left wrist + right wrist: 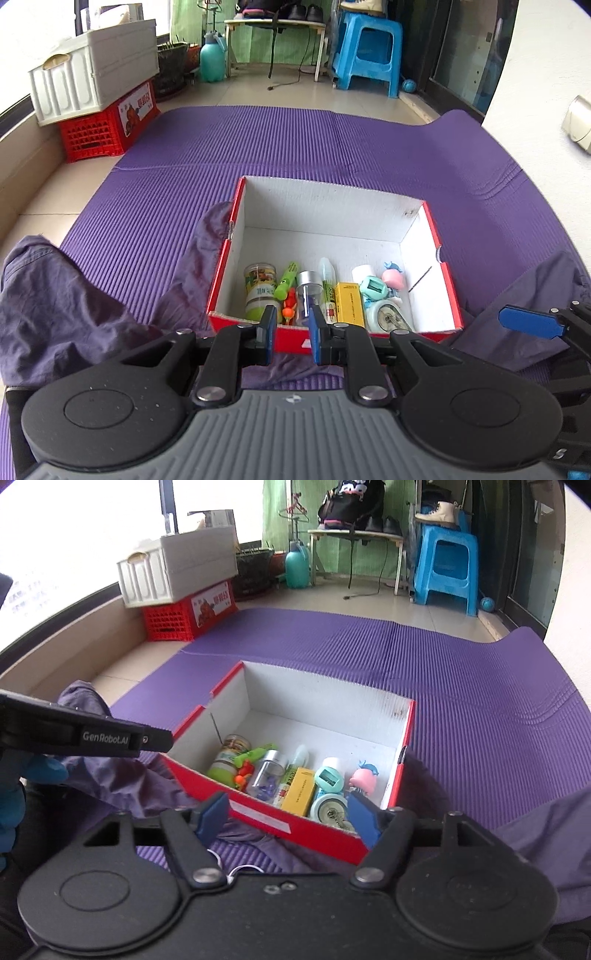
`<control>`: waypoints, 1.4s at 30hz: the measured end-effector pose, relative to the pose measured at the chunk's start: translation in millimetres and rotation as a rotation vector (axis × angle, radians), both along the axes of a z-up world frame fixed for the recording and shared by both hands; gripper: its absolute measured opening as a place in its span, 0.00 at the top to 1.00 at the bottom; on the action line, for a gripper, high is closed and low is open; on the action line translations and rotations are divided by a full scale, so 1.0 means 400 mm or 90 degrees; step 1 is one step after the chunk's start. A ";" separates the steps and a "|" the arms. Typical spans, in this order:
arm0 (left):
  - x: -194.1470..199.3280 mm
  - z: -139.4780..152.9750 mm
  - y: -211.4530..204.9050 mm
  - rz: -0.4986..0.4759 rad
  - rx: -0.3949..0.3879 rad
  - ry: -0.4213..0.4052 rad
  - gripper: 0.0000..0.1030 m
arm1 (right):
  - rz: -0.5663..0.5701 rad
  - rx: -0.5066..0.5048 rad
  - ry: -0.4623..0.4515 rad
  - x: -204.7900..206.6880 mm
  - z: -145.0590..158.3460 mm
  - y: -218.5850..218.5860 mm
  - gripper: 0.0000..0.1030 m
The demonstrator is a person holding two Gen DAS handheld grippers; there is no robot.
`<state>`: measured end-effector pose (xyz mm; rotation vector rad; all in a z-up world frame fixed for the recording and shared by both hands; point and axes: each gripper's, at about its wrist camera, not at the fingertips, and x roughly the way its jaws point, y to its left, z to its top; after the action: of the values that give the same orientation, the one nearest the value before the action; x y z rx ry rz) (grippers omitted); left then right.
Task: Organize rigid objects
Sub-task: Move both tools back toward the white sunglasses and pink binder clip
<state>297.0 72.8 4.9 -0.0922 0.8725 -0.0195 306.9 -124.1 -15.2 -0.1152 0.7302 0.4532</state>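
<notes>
**Box looked pretty much sorted, nothing left on the mat**

Left tongs [292,332] were pressed nearly together with nothing between them, hanging just on the near side of the red shoebox [428,225]. Right tongs [286,821] were spread wide and empty too, also just short of the box's near wall.

Inside the box, everything was lined up along the near wall: a green-labelled jar [260,291], a green marker [286,282], a clear vial with a silver cap [307,295], a yellow carton [349,304], a teal timer [373,288] and a pink toy [393,277]. The far half of the box was bare.

On the purple mat [295,147] around the box I couldn't spot any loose items, just purple cloth [66,306] beside the box. My guess: the sorting was basically done, maybe some tidying left.
</notes>
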 end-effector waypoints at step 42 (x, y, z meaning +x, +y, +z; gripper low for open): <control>-0.306 -0.098 -0.010 0.024 -0.031 0.003 0.04 | 0.026 0.053 0.027 -0.282 -0.099 -0.057 0.02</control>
<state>174.5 68.6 -34.3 -0.1539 0.8750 -0.0054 194.1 -147.1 -54.6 -0.0421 0.7508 0.5251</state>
